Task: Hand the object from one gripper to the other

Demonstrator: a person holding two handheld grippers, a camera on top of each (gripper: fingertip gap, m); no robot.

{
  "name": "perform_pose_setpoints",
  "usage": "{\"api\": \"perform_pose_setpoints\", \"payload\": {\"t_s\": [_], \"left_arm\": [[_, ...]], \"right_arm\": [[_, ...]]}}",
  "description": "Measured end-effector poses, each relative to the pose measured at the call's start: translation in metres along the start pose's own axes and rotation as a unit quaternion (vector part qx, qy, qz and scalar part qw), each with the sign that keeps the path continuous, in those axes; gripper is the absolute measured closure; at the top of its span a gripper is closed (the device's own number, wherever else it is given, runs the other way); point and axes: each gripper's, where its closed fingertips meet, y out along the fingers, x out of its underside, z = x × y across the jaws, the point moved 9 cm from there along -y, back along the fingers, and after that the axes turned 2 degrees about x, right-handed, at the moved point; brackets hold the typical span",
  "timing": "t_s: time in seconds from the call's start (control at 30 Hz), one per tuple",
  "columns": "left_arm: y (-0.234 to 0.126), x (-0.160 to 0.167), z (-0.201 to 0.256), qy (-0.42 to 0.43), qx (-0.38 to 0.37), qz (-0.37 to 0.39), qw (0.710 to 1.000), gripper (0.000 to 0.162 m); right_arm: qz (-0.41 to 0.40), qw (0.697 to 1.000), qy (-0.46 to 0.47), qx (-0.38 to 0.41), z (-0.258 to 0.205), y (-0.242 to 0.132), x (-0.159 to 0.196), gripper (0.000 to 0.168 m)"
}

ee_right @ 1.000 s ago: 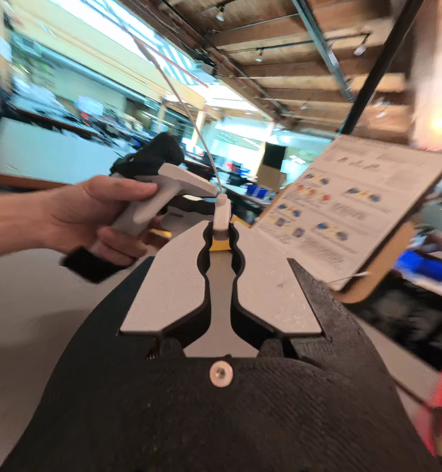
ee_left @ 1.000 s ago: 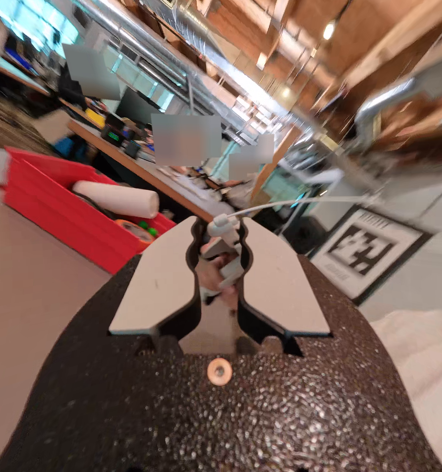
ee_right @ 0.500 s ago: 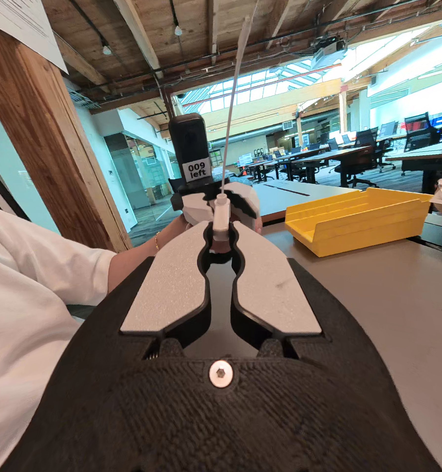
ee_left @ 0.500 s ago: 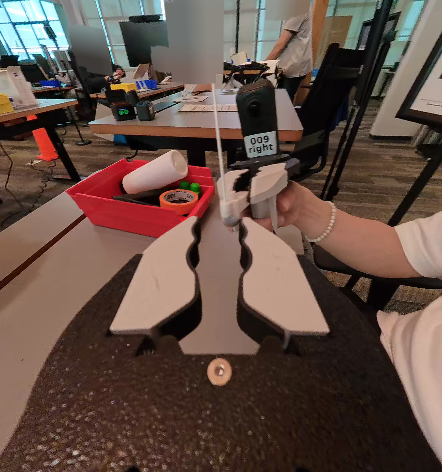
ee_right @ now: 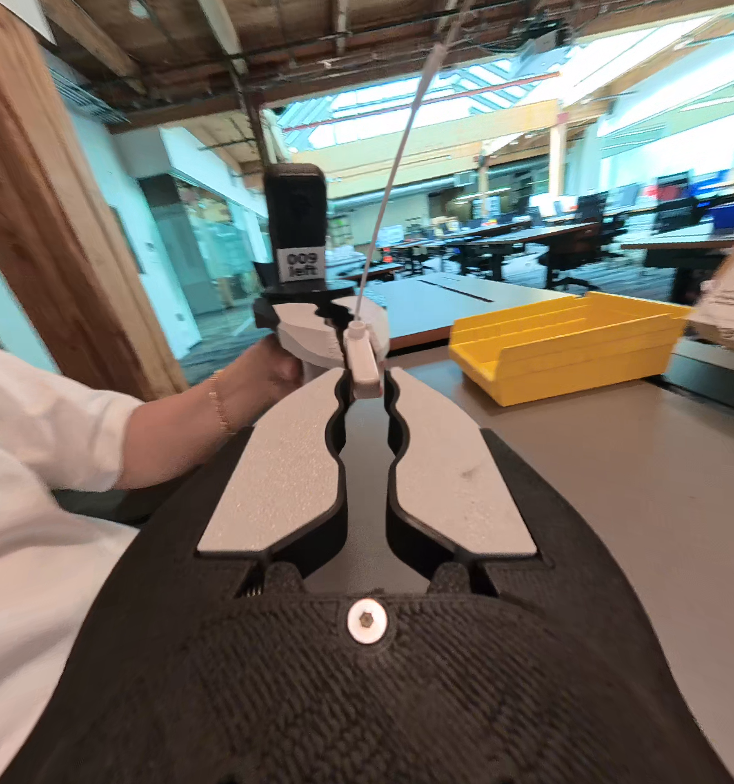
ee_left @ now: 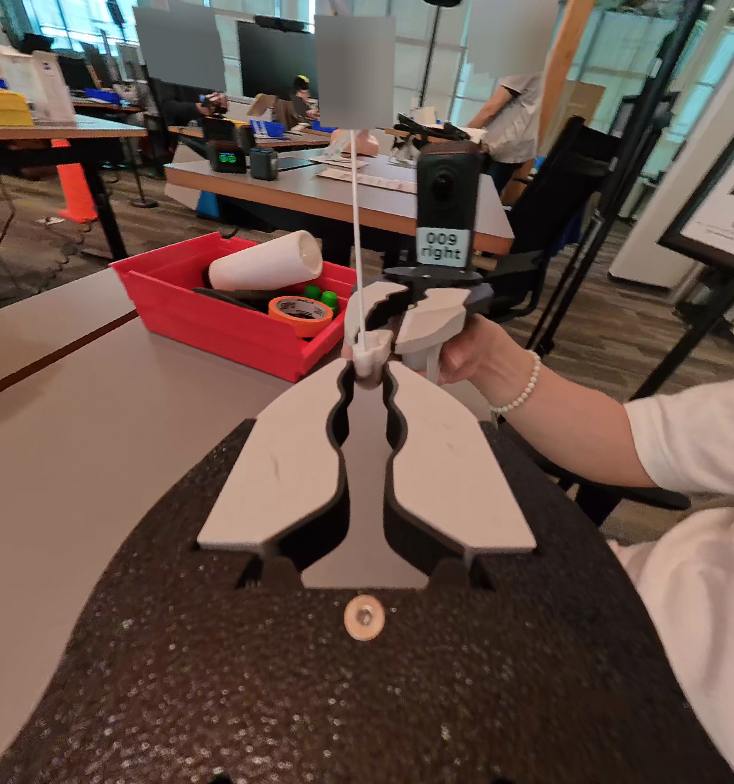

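The object is a white cable plug (ee_right: 362, 365) with a thin white cable rising from it. It also shows in the left wrist view (ee_left: 367, 360). My right gripper (ee_right: 366, 382) is shut on the plug's lower end, and the plug leans a little to the left. My left gripper (ee_left: 367, 373) faces the right one and is shut on the same plug from the other side. In the right wrist view the left gripper (ee_right: 350, 326) clasps the plug's top. In the left wrist view the right gripper (ee_left: 393, 326) sits just behind the plug. Both are held above the table.
A red bin (ee_left: 212, 322) with a white roll, orange tape and green pieces stands on the grey table (ee_left: 81, 424), left of the grippers. A yellow bin (ee_right: 560, 348) stands on the table to the right in the right wrist view. The person's sleeves and forearms flank both grippers. Left and right tips are no more than a few centimetres apart.
My left gripper has moved up to the plug and its jaws have narrowed onto it. The plug has tipped from upright to slightly tilted in my right gripper.
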Motion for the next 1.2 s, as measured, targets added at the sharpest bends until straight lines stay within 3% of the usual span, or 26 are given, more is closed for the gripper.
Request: {"api": "perform_pose_setpoints", "payload": {"t_s": [0.07,0.17,0.3,0.37,0.43,0.5,0.57,0.67,0.83,0.93,1.03,1.1,1.2], "left_arm": [[-0.002,0.003,-0.005,-0.031,-0.024,0.007,0.999,0.150],[-0.005,0.007,-0.011,-0.083,-0.028,0.028,0.996,0.150],[-0.008,0.013,-0.014,-0.181,-0.020,0.047,0.982,0.150],[-0.009,0.013,-0.013,-0.235,0.010,0.072,0.969,0.150],[-0.012,0.013,-0.013,-0.272,0.027,0.077,0.959,0.150],[-0.014,0.014,-0.013,-0.287,0.032,0.072,0.955,0.150],[-0.015,0.014,-0.012,-0.288,0.036,0.061,0.955,0.150],[-0.016,0.014,-0.009,-0.273,0.030,0.054,0.960,0.150],[-0.018,0.015,-0.009,-0.266,0.032,0.077,0.960,0.149],[-0.020,0.009,-0.007,-0.192,0.019,0.088,0.977,0.144],[-0.028,0.003,-0.004,-0.024,-0.072,0.057,0.995,0.116],[-0.030,0.000,0.005,0.115,-0.114,0.025,0.986,0.113],[-0.026,-0.001,0.019,0.282,-0.142,-0.025,0.948,0.110]], "right_arm": [[-0.012,0.998,-0.043,0.039,0.002,0.001,0.000,0.144],[-0.047,0.993,-0.091,0.065,0.001,0.002,0.001,0.144],[-0.025,0.982,-0.161,0.095,-0.001,0.007,-0.004,0.142],[-0.036,0.961,-0.255,0.098,-0.007,0.010,-0.003,0.142],[-0.052,0.919,-0.374,0.110,-0.014,0.014,0.000,0.141],[-0.076,0.891,-0.427,0.132,-0.017,0.019,0.003,0.137],[-0.077,0.888,-0.433,0.133,-0.018,0.024,0.004,0.137],[-0.056,0.898,-0.419,0.120,-0.020,0.028,0.004,0.151],[-0.082,0.917,-0.377,0.099,-0.020,0.028,0.003,0.155],[-0.054,0.950,-0.296,0.084,-0.016,0.025,-0.003,0.155],[-0.040,0.983,-0.177,0.026,-0.008,0.015,-0.006,0.155],[-0.034,0.993,-0.114,-0.011,-0.004,0.008,-0.007,0.155],[-0.049,0.996,-0.051,-0.051,-0.002,0.005,-0.005,0.155]]}}
